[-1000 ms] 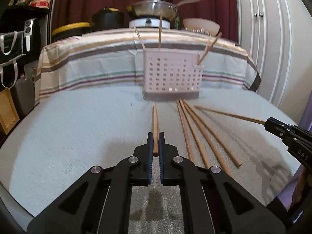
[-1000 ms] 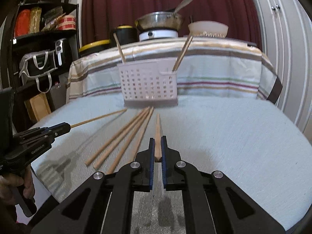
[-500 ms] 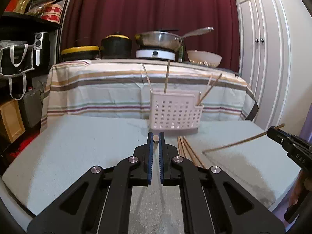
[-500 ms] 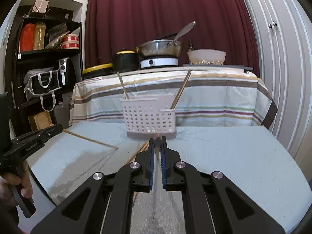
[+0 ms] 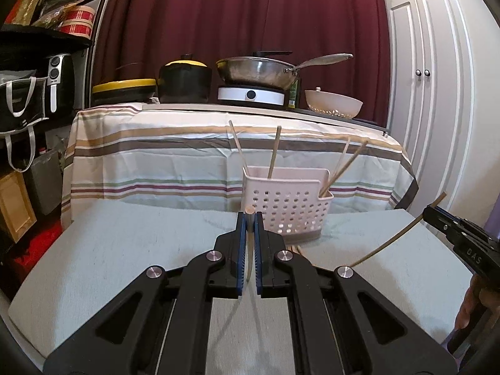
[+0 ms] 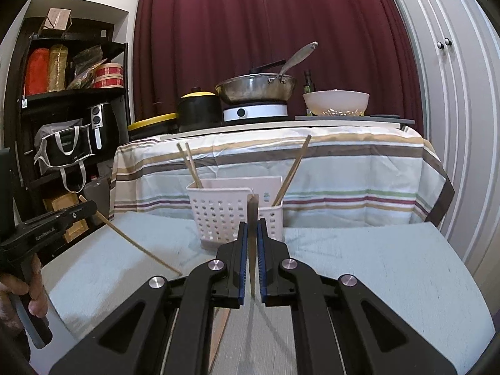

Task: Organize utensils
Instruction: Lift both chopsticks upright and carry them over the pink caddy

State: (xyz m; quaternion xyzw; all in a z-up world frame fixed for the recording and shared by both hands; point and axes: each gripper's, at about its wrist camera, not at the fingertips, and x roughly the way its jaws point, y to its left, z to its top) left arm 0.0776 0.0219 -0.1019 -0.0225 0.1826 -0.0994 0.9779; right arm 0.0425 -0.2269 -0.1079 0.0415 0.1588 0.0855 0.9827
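Left gripper (image 5: 249, 218) clamps chopstick (image 5: 249, 211); right gripper (image 6: 252, 225) clamps second chopstick (image 6: 252, 234). White utensil basket (image 6: 234, 209) at 12 o'clock, on grey table (image 6: 375, 265).

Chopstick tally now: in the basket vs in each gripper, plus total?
Chopsticks standing in basket: 4
Left gripper's chopstick, in left gripper: 1
Right gripper's chopstick, in right gripper: 1
Total: 6 (those on the table mostly hidden, uncounted)
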